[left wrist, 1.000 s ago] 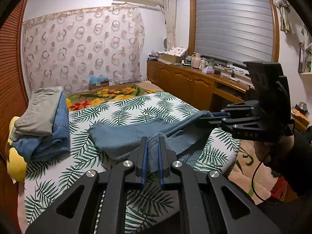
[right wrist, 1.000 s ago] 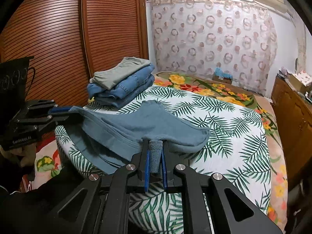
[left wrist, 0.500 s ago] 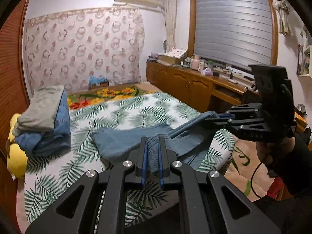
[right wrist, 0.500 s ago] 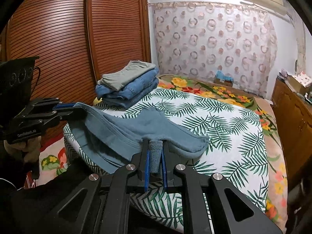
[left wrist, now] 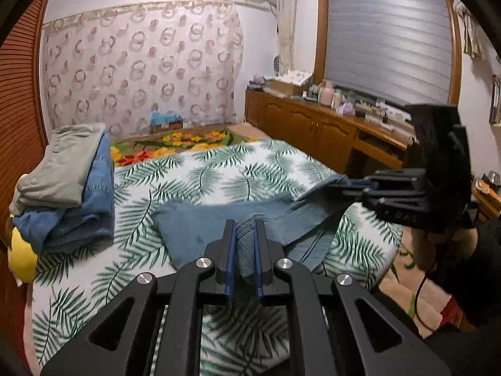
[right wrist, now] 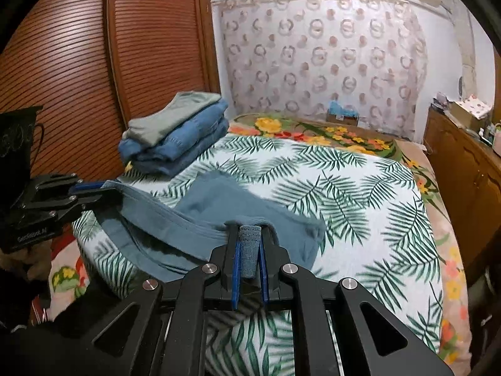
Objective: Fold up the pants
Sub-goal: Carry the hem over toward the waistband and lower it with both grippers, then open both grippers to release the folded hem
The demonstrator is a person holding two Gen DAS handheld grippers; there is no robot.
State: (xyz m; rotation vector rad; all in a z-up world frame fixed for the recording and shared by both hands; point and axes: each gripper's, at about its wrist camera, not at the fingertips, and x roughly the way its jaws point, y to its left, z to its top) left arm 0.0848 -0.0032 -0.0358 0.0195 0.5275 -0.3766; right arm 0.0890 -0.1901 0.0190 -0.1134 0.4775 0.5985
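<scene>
Blue-grey pants [left wrist: 219, 219] sagging over bed's [left wrist: 219, 172] near edge, clamped by left gripper [left wrist: 245, 244] and right gripper [right wrist: 249, 244] fingers; legs' ends hidden.

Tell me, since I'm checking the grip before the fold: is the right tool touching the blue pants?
Touching. The right wrist view shows the right tool shut on a bunched fold of the blue pants, the cloth pinched between its fingers.

pants [left wrist: 200, 228]: matt woven cloth | wardrobe [right wrist: 62, 72]: glossy slatted wood
</scene>
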